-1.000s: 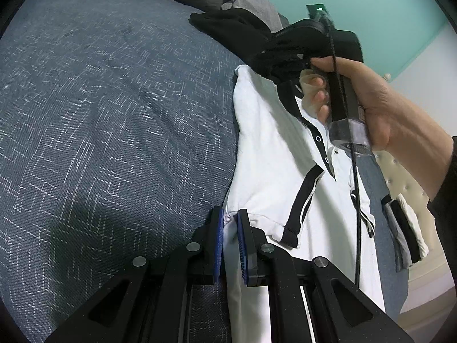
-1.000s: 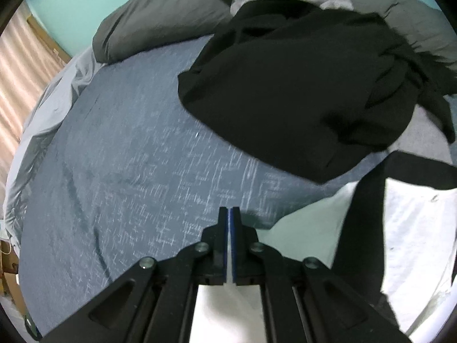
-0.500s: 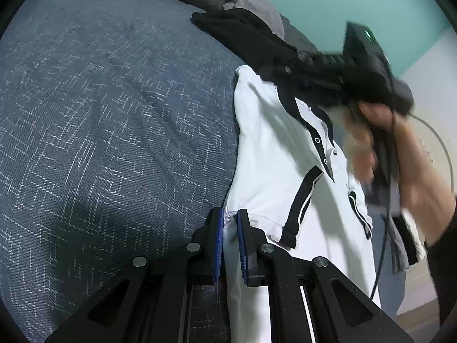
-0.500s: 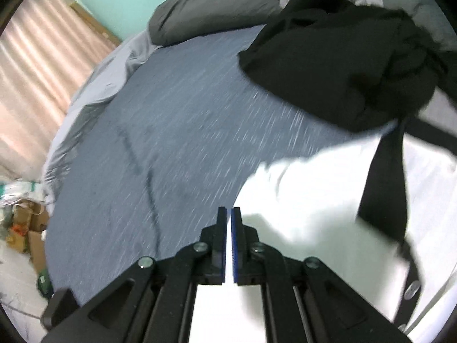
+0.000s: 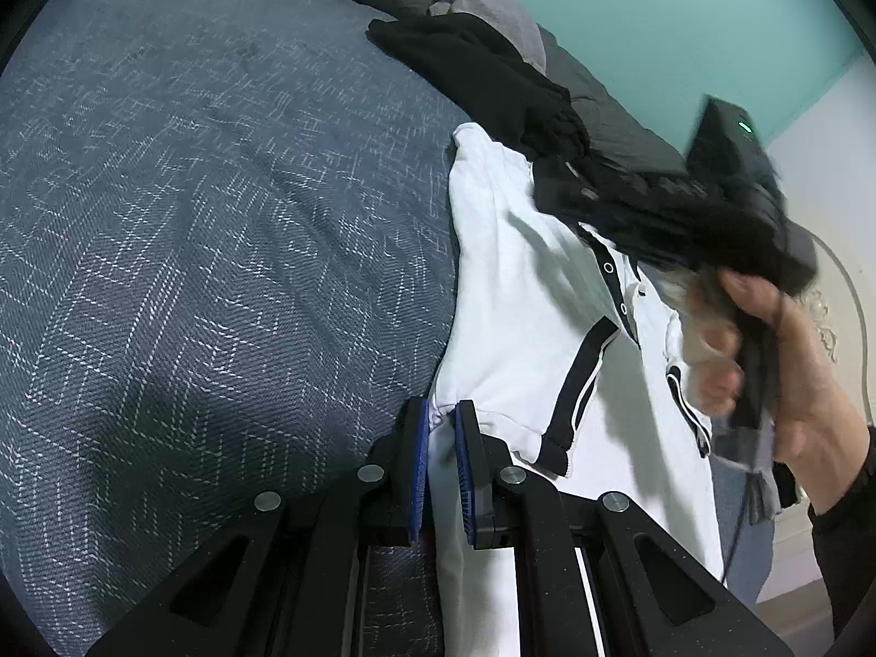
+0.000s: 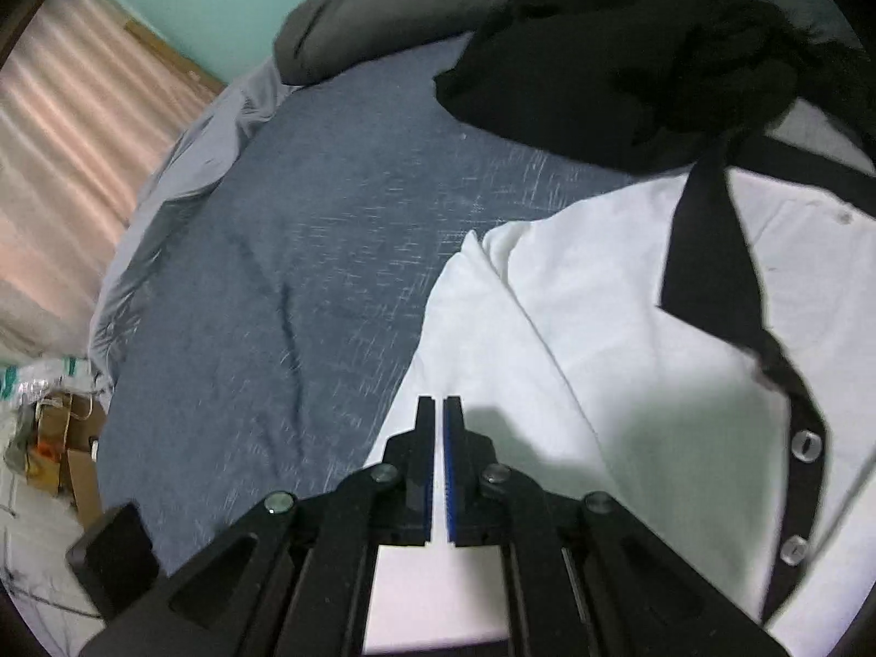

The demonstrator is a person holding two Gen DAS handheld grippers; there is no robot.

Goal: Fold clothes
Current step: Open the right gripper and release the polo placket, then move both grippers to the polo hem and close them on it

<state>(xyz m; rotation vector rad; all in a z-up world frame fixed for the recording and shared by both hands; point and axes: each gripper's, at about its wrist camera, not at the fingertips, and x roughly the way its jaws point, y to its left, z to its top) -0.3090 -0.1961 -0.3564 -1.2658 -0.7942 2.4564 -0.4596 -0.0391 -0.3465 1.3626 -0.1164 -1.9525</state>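
A white polo shirt (image 5: 520, 301) with a black collar, a black button placket and black-trimmed sleeves lies flat on the bed. My left gripper (image 5: 442, 421) is shut on a pinch of white fabric at the shirt's left edge, near the sleeve. In the right wrist view the shirt (image 6: 602, 356) fills the right half, collar at the upper right. My right gripper (image 6: 439, 402) is shut with nothing seen between its pads. It hovers over the shirt's left shoulder edge. A person's hand (image 5: 794, 383) carries that gripper, blurred, above the collar.
A crumpled black garment (image 6: 629, 71) lies just beyond the collar, also seen as the black garment (image 5: 482, 71). Grey pillows (image 6: 383, 16) sit at the head. The blue-grey bed cover (image 5: 219, 219) stretches left of the shirt. Boxes and bags (image 6: 55, 438) stand on the floor beside the bed.
The right gripper, shut throughout, has swung from over the black garment to over the shirt's shoulder. The hand carrying it moved right and lower. The left gripper kept its hold and stayed put.
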